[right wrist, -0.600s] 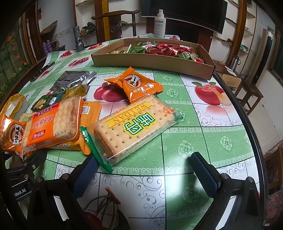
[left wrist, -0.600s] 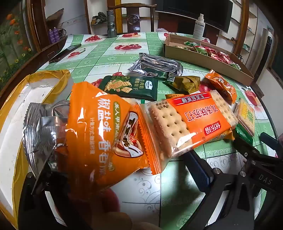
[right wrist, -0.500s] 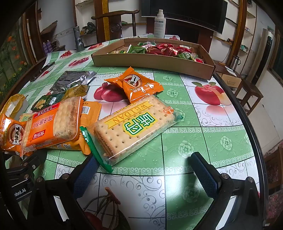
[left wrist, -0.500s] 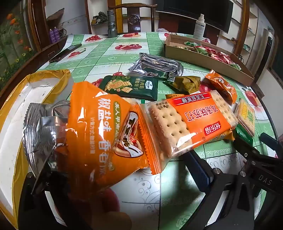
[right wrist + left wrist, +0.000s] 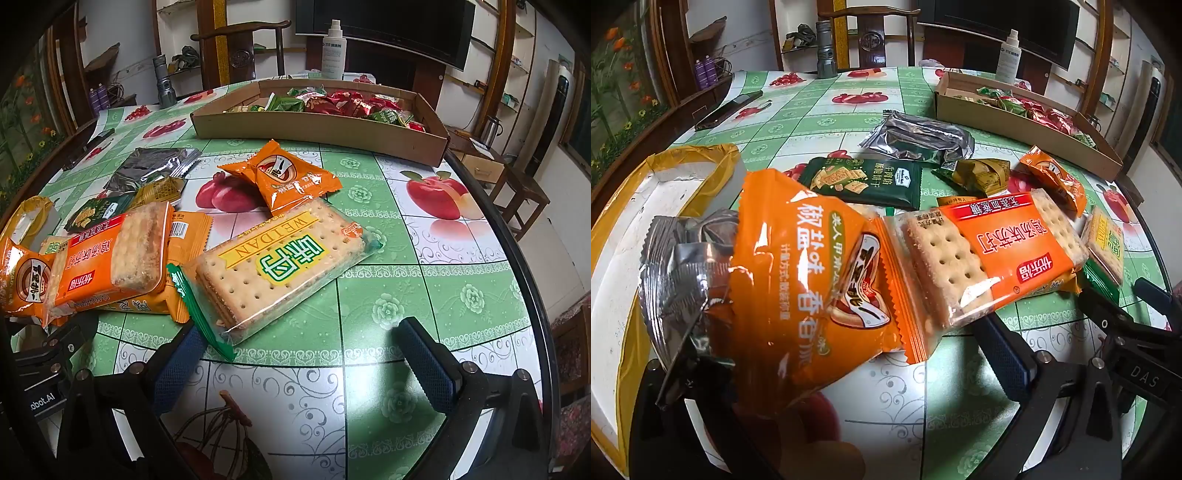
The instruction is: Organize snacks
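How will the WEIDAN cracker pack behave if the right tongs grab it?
The cracker pack probably stays fairly stiff: a flat stacked slab fills the wrapper. Its glossy film looks slippery, so it may slide. The crackers are likely brittle; a hard squeeze could crack them.

"WEIDAN" on yellow band of cracker pack [image 5: 280,266], just below orange snack pouch [image 5: 284,177]. "DAS" on black gripper body [image 5: 1141,376]. "obot.AI" on other gripper body [image 5: 40,400], left of cracker pack.

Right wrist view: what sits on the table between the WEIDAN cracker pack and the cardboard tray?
One small orange snack packet lies between the WEIDAN cracker pack and the cardboard tray; the rest is bare tablecloth.
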